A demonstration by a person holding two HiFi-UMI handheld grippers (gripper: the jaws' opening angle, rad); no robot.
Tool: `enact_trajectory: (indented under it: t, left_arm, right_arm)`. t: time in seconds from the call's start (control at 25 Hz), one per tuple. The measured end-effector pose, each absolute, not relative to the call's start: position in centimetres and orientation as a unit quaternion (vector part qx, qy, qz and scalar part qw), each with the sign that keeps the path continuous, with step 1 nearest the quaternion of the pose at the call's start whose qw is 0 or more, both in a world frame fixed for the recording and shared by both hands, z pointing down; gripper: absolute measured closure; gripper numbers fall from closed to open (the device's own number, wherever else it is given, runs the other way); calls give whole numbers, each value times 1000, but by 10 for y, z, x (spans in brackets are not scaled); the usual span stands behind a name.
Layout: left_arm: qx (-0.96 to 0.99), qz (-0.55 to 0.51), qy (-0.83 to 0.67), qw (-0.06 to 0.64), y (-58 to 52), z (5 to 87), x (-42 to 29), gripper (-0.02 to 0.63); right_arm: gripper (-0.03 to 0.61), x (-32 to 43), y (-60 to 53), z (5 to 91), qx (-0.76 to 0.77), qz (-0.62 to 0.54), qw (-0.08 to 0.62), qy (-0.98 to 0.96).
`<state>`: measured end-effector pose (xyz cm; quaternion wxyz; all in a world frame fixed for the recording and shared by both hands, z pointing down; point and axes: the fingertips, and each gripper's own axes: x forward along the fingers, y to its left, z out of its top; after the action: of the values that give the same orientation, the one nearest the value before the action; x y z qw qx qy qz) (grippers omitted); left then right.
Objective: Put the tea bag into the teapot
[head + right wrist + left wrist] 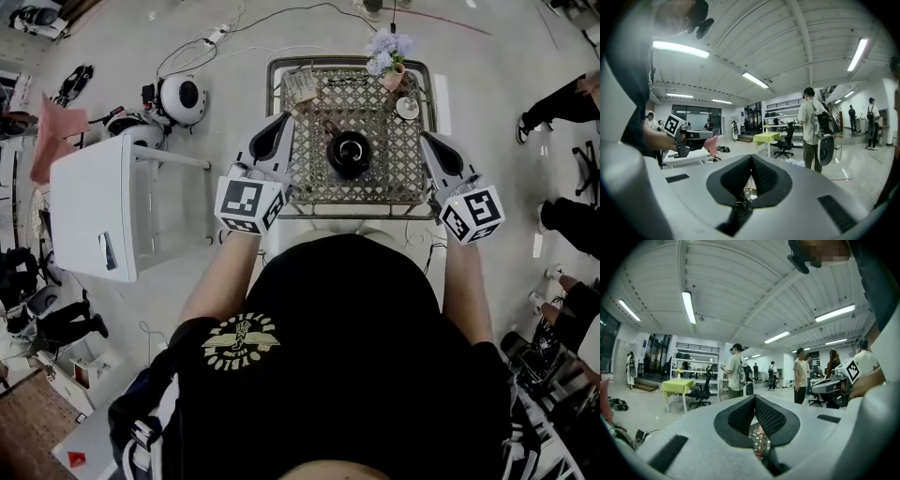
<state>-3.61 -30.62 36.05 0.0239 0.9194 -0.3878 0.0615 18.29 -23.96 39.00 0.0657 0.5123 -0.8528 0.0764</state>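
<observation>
**Head view: the opening step, before pick-up.** I hold the left gripper [280, 123] and right gripper [427, 141] at the near corners of the table [394, 173], one on each side of the teapot [349, 153] and well apart from it. Neither touches anything.

**Fingers.** In each gripper view the jaws meet at their tips with nothing between them, so both are closed and empty.

**Task's thing.** I take the pale packet [302, 86] at the far left corner to be the tea bag, though it is too small to be sure. It lies apart from the teapot, which stands at the table's middle.

**Pose.** Both forearms run forward from my body, cubes nearest me. The jaws point away and slightly inward, about level over the table's edge.

**Next move, as I judge it.** I would open the left jaws, reach past the teapot to the packet and pinch it. Then I would carry it over the teapot's mouth. I cannot tell whether a lid is on.
</observation>
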Motion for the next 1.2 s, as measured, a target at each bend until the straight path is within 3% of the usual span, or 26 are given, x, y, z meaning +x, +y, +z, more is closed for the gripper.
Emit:
enact_trajectory:
  t: [1.2]
  left_arm:
    - [921, 63, -383, 28, -306, 365, -47, 618]
  right_arm:
    - [569, 172, -235, 392, 520, 66, 91, -847]
